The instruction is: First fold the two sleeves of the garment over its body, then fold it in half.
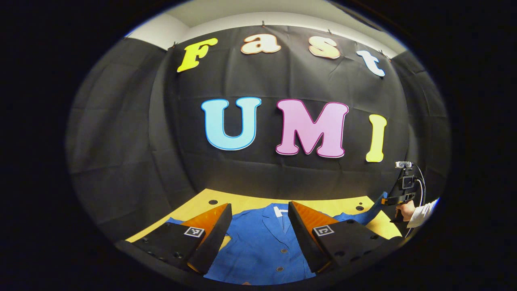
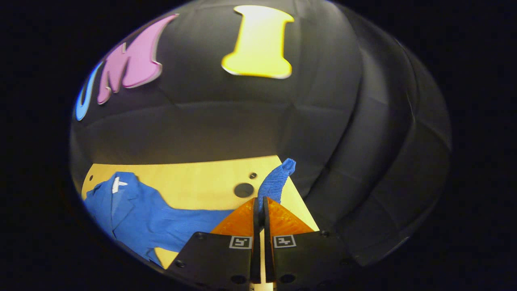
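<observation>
Right gripper view: right gripper (image 2: 260,206) pinches blue garment's sleeve (image 2: 276,178), lifted off yellow table (image 2: 194,182) | left gripper (image 1: 260,226) spread above garment (image 1: 258,246) lying on table

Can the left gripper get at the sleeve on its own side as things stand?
Probably yes. The left gripper is open above the blue garment with nothing between it and the cloth. The right gripper is shut on the other sleeve, far off.

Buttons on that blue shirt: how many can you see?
2 in the left gripper view: one button mid-chest on the blue shirt, another button just below it, both between the left gripper's open fingers. More may lie hidden lower down.
</observation>
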Demonstrator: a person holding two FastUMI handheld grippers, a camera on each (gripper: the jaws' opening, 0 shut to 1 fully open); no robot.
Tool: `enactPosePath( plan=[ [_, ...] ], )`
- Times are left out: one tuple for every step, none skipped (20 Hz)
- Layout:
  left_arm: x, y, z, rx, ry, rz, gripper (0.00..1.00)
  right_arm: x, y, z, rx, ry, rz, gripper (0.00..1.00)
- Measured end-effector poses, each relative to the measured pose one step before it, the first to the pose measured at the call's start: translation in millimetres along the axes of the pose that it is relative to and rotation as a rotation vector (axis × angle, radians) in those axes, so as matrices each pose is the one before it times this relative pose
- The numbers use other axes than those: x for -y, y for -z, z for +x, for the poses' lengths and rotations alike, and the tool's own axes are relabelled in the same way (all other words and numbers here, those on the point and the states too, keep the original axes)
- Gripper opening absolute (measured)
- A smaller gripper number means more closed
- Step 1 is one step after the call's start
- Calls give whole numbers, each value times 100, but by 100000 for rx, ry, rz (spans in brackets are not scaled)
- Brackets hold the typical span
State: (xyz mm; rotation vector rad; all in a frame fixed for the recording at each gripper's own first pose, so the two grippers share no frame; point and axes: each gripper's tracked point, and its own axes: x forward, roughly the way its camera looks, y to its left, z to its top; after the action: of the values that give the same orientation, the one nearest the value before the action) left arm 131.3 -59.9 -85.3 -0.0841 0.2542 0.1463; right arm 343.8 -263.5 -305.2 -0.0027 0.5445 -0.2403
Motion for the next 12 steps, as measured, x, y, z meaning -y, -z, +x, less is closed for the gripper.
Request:
enactPosePath(
  plan=[
    [-359, 68, -286, 290, 1443, -2127, 80, -2558, -1524, -1958, 2995, -1380, -3043, 5],
    [-495, 29, -488, 367, 1561, -1743, 80, -2607, -1292, -1952, 2122, -1403, -1262, 5],
    [-783, 10, -309, 343, 1355, -1055, 80, -3299, -1649, -1777, 2332, -2816, 6, 5],
    [-1159, -91, -415, 556, 690, -310, 80, -3533, -1678, -1511, 2280, -2823, 118, 5],
    [-1420, -166, -414, 527, 196, 23, 80, -3658, -1517, -1220, 2478, -2880, 12, 5],
    [-1698, 77, -451, -358, -464, 54, 80, -3895, -1414, -940, 3196, -4160, -37, 5],
    [-1906, -91, -598, -484, -817, -236, 80, -3878, -1169, -368, 3467, -3461, -1435, 5],
    [-1935, -330, -621, 561, -838, -664, 80, -3593, -812, 239, 2481, -2565, -1873, 4],
    [-1799, -270, -624, 505, -288, -692, 80, -3747, 137, 523, -632, -2825, -762, 0],
    [-1871, 271, -591, -146, -752, 341, 80, -3905, 834, 524, -2762, -3471, 866, 4],
    [-2193, 267, -518, -500, -2168, 1521, 80, -3626, 1108, 1169, -912, -2777, 851, 4],
    [-2186, 651, -534, -1420, -2733, 2134, 80, -3255, 1384, 1516, -362, -2355, -1578, 4]
  ],
)
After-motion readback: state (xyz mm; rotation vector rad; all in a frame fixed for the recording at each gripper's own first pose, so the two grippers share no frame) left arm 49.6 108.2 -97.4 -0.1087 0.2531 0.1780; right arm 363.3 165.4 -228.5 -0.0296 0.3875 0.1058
